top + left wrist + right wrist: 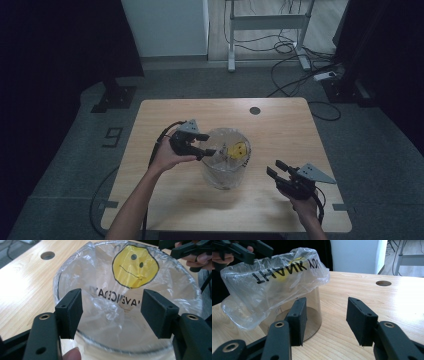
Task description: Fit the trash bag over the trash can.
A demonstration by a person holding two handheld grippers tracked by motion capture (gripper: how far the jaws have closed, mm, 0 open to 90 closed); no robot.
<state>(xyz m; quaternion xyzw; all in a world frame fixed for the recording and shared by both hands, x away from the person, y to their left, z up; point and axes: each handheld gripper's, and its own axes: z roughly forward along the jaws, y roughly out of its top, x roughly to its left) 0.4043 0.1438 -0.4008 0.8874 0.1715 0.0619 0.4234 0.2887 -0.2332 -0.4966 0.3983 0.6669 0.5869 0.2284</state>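
The plastic bag lines a clear round bin that stands near the middle of the tabletop, its mouth folded out over the bin's rim and its body hanging loosely inside. It is a thin, see-through film printed with a yellow smiley face and black lettering, and it looks nearly weightless, limp and crinkly; it should slide easily on the smooth wall and stretch or tear if pulled hard at one spot. In the right gripper view the folded-over part billows in loose folds well down the outside on one side, so the fit is uneven. The bin itself looks light, stiff and slick-walled, and it may tip or skate across the wood if the film is tugged sideways without something steadying it. The left claw hovers just over the near rim, its pads wide apart and pressing on nothing, with crumpled film lying below and between them. The right claw rests low over the tabletop just beside the bin, its pads standing apart with only bare wood between them. The best place to take hold is probably the doubled film at the rim, where a fold gives the pads something to pinch; a grip there, taken gently and pulled along the rim rather than straight away from it, seems least likely to rip the film.
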